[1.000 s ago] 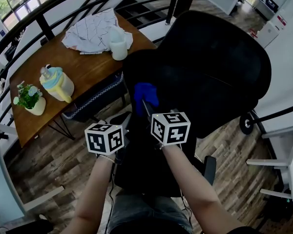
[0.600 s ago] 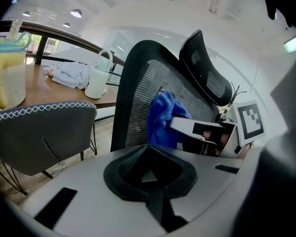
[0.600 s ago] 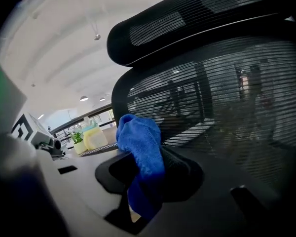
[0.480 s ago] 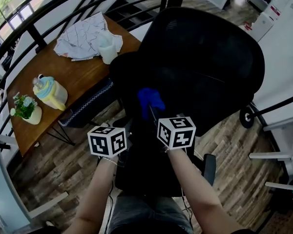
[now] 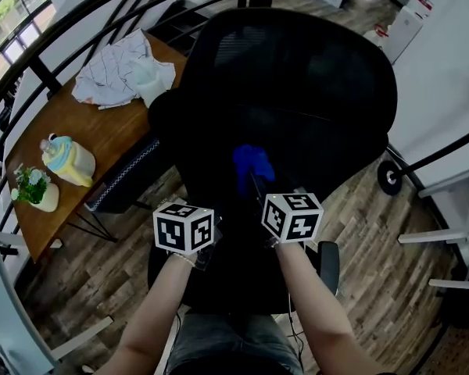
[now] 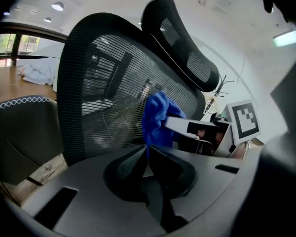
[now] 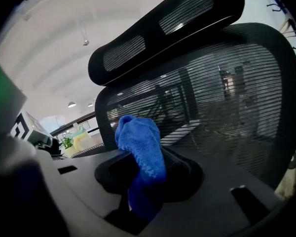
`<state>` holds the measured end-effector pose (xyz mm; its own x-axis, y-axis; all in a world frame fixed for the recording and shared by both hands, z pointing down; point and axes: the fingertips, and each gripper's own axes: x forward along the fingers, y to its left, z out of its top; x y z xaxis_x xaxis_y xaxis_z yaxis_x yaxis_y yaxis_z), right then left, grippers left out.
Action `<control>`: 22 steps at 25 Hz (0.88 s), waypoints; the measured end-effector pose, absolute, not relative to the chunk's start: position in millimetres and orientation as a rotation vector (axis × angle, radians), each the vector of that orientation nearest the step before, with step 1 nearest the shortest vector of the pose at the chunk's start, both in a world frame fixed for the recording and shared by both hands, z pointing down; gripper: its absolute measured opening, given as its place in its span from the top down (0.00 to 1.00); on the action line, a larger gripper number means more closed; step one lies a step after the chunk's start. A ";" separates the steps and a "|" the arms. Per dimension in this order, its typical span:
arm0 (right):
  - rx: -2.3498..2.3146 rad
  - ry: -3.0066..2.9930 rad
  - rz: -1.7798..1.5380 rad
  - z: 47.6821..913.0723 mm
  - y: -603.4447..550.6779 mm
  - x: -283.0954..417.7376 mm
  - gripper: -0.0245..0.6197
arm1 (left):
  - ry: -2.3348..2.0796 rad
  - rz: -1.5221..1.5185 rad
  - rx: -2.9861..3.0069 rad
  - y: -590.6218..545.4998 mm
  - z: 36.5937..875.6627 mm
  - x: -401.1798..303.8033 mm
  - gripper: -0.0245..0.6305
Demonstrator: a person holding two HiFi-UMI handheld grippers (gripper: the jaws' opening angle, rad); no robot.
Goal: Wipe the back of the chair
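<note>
Head view, task thing: the black mesh chair back [image 5: 320, 92] fills the frame from the centre out to 1 o'clock, straight ahead of my two arms.
Head view, cloth: the bunched blue microfibre cloth [image 5: 252, 165] sits near the middle of the frame, low on that back, at the tip of the right gripper [image 5: 258, 186].
Head view, other arm: the left gripper [image 5: 203, 223] hangs just beside the right one, at its 9 o'clock, with nothing in it that I can see.
Head view, surroundings: the wooden tabletop [image 5: 109, 127] lies at 10 o'clock with a yellow and pale-blue jug [image 5: 66, 160] on it, well apart from the work.
Head view, change: over the last second the cloth has slid from near the back's 9 o'clock rim in toward its middle, and both grippers have travelled with it.
Left gripper view, fingers: together, with nothing between them. The cloth shows past them at 12 o'clock, against or just off the mesh; I can't confirm contact.
Right gripper view, fingers: clamped on the cloth, which bulges out of them toward 11 o'clock. The mesh stands right behind it and the curved black headrest [image 7: 163, 28] is at 12 o'clock.
What it means: I judge a sideways wiping stroke is under way. The side of the back toward 3 o'clock and its upper part still look unswept, so I'd carry on across.
</note>
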<state>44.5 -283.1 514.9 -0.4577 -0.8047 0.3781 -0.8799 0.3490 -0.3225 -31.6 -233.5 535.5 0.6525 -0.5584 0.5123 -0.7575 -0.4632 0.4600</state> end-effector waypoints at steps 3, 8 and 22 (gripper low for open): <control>1.599 -2.431 0.746 517.0 -280.0 68.0 0.74 | -0.977 0.397 2.224 -232.9 534.5 -13.0 0.92; 1.690 -2.385 0.773 519.7 -275.2 107.7 0.74 | -0.920 0.420 2.259 -235.9 533.9 16.7 0.92; 1.918 -2.215 0.819 524.7 -258.3 223.3 0.74 | -0.766 0.454 2.358 -243.3 524.6 102.2 0.92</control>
